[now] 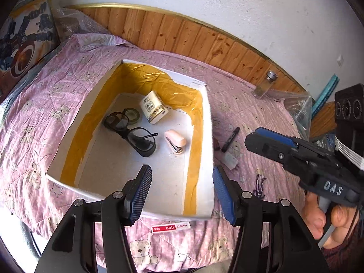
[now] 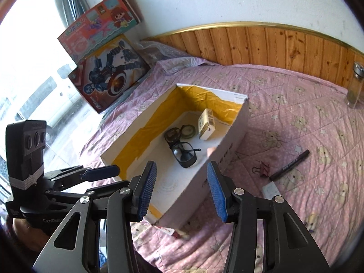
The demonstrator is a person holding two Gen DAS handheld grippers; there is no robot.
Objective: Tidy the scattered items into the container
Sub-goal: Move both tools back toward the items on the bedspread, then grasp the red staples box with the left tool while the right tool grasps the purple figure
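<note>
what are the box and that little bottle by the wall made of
The box: apparently white cardboard, matte, thin flat walls, with glossy yellow tape lining the inside. The bottle: clear, likely glass though possibly plastic, since you see through it, with a shiny metallic-looking cap.

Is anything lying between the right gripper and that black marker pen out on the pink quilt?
Nothing visible blocks it. The right gripper hangs open over the white box's right wall; the black marker pen lies on bare pink quilt further right, with a dark red binder clip just left of it.
</note>
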